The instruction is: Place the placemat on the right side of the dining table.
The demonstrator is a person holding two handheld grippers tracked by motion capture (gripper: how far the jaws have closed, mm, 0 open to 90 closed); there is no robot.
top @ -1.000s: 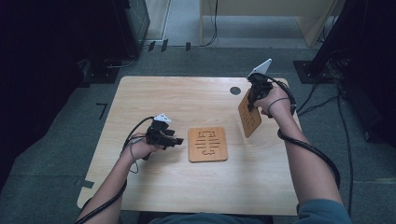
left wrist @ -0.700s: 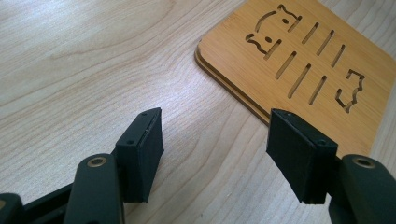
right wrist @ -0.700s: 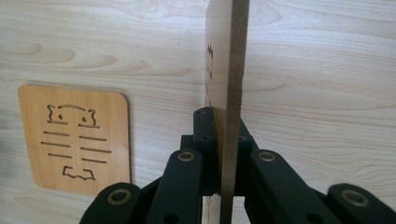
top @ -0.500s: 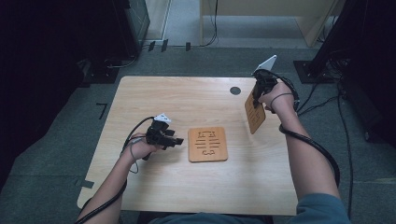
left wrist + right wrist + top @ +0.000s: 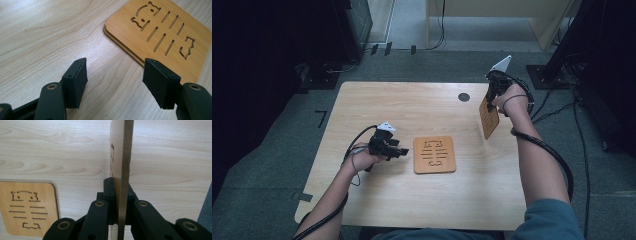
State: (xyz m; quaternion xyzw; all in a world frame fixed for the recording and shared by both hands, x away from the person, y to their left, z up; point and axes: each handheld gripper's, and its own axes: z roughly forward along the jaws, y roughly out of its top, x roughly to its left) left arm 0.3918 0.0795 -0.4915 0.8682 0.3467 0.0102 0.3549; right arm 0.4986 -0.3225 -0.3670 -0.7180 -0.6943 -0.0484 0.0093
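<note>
A square bamboo coaster (image 5: 434,155) with cut-out slots lies flat near the table's middle; it is also in the left gripper view (image 5: 160,32) and the right gripper view (image 5: 27,210). My left gripper (image 5: 403,150) rests on the table just left of it, open with nothing between its jaws (image 5: 115,72). My right gripper (image 5: 493,95) is raised over the table's right side, shut on a second bamboo coaster (image 5: 488,118) that hangs on edge below it. In the right gripper view this coaster (image 5: 122,157) stands edge-on, clamped in the right gripper (image 5: 121,187).
A dark round hole (image 5: 464,97) sits in the wooden table (image 5: 412,107) near its far right. The table's right edge lies close under the raised hand. Cables trail from both grippers, and dark equipment and floor cables surround the table.
My right gripper has carried the held coaster a little to the right and farther away. The left gripper and the flat coaster have stayed put.
</note>
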